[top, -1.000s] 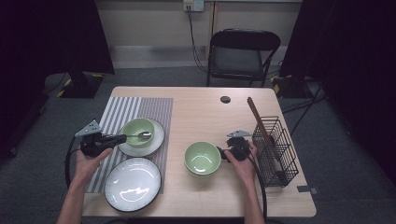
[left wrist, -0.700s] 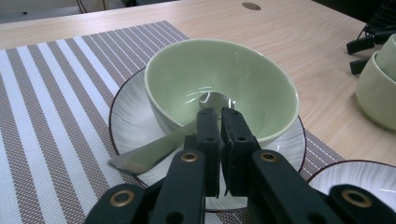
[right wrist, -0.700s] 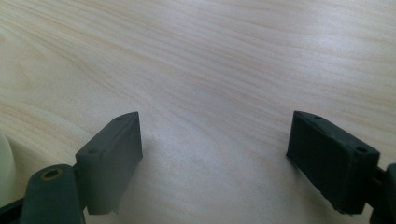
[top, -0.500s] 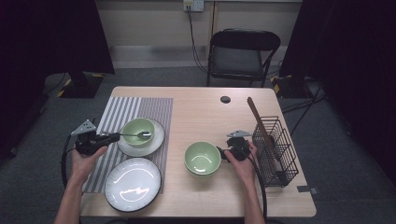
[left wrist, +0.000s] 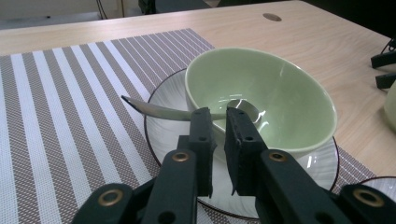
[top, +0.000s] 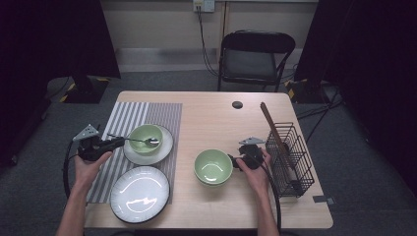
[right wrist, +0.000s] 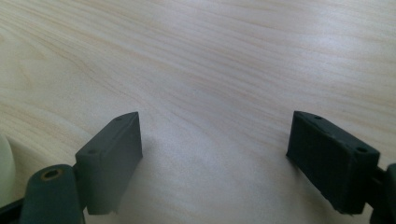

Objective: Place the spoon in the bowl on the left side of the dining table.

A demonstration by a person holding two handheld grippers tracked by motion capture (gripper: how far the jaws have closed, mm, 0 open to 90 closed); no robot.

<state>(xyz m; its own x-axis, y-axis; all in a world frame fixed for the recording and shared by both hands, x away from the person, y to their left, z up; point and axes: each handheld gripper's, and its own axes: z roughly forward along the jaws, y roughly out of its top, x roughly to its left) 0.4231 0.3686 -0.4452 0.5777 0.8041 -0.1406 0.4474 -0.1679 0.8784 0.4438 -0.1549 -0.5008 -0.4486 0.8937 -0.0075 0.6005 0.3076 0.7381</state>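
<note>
Left gripper, jaws nearly closed around the handle of a metal spoon, whose head rests inside the green bowl on a white saucer (itself on the striped placemat). Right gripper, jaws spread wide and holding nothing, rests on bare tabletop just beside a second green bowl.

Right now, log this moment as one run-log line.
left gripper: shut on spoon | spoon bowl end: in green bowl | right gripper: open, over table
</note>
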